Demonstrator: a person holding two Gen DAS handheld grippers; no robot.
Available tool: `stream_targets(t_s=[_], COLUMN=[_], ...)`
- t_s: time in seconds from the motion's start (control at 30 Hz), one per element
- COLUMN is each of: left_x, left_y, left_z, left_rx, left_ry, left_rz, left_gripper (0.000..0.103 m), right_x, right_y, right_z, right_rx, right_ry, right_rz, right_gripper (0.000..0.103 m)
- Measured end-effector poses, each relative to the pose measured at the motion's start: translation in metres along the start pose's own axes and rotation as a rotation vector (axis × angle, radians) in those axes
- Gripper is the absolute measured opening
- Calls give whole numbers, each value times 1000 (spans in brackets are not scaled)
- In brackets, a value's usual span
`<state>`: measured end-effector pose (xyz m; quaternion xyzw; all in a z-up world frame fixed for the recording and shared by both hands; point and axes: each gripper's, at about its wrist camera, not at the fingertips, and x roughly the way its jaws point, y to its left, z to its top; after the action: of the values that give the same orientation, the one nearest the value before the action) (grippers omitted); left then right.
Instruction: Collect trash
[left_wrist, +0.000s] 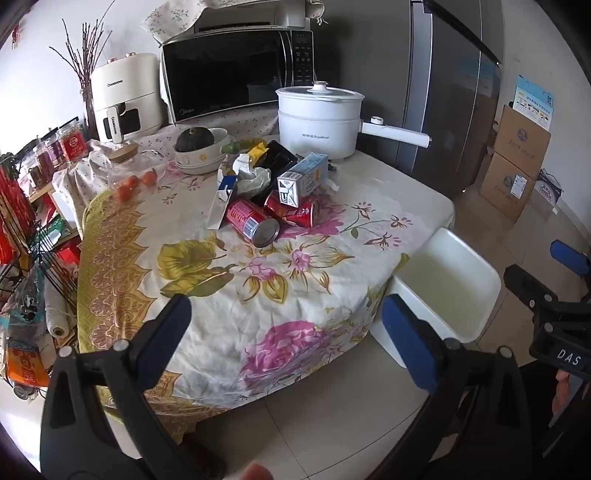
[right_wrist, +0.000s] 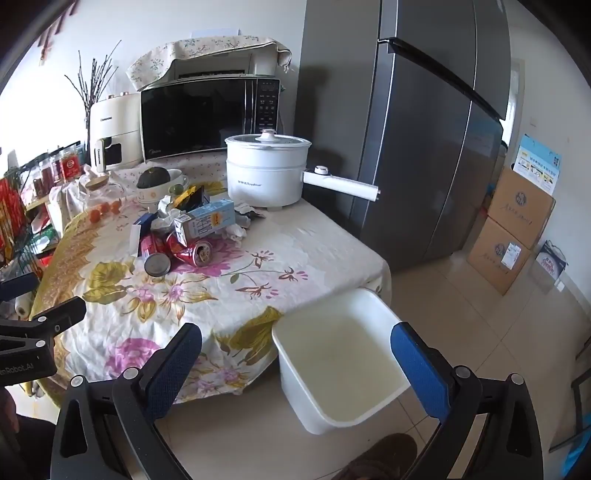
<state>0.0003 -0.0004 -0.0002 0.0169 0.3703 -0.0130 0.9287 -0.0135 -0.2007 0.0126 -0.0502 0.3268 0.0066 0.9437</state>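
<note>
fingers (left_wrist: 166, 332): both our grippers wide, empty | can (left_wrist: 253, 223): ahead on table, nearest, base toward us | left gripper (left_wrist: 288, 332) nearer it; right gripper (right_wrist: 299, 365) over bin (right_wrist: 295, 384)

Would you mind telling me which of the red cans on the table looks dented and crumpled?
The red can under the milk carton, its open top facing the camera; the other can shows a smooth flat base.

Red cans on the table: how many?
2 clear. One can lies at the pile's near edge, its base toward the camera. A crushed can lies beside it, under the carton. The right wrist view hints at a third behind them; more may be hidden.
</note>
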Motion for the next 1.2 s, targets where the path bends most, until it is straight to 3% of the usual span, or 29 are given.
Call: stream_targets(t_s=[0.2, 0.27, 1.2], left_x=[-3, -3, -3], left_y=[3, 2, 0], left_z=[3, 2, -1], left_rx=[-19, -14, -17], left_ry=[-11, -17, -21], left_rz=[-15, -9, -18], left_gripper=[102, 102, 102], right_x=[-5, 0, -2], right_y=[11, -2, 0], right_z=[-4, -1, -1], right_rx=[12, 37, 14], right_ry=[12, 22, 2], right_rz=[21, 50, 44], right_gripper=[103, 103, 103])
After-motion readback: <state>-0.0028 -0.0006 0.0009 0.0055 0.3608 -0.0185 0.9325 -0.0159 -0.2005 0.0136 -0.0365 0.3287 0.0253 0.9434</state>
